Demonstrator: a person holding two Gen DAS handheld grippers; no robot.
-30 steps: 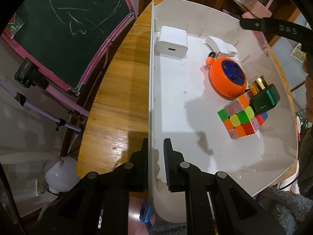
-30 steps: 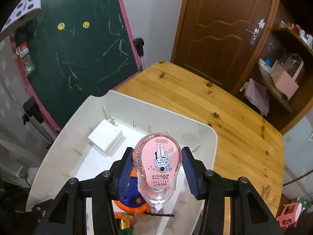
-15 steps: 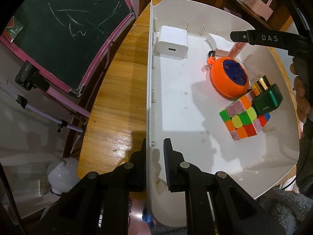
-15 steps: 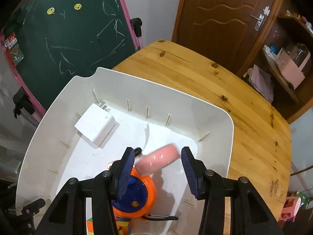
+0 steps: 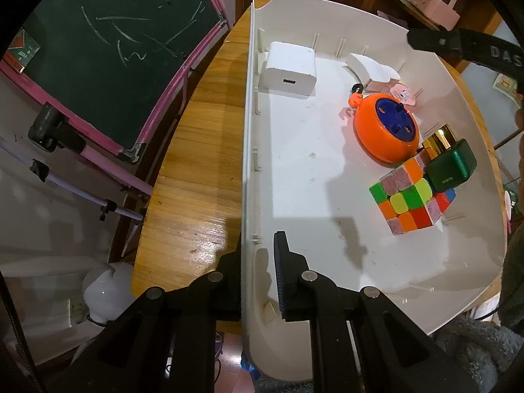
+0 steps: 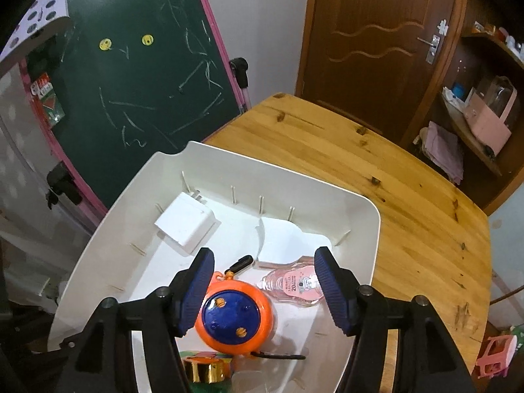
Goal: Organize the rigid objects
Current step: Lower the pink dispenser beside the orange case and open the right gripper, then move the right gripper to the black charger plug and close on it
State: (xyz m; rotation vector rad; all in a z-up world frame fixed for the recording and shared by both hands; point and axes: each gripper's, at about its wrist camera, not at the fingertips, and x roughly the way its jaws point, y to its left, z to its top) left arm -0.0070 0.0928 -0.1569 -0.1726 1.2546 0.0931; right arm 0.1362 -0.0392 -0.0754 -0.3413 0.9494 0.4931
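My left gripper is shut on the near left wall of the white tray, one finger on each side of it. In the tray lie a white charger, an orange and blue round reel, a colour cube, a green box and a gold piece. My right gripper hangs over the tray's far end with its jaws opening and no pad touching anything. Below it, the pink tape dispenser lies flat beside the reel and a white curved piece.
The tray sits on a round wooden table. A green chalkboard with a pink frame stands to the left. A brown door and a shelf with a pink box are behind.
The pink tape dispenser has left the right gripper and dropped flat into the tray. The right jaws have spread wider. The left gripper keeps its hold on the tray wall.
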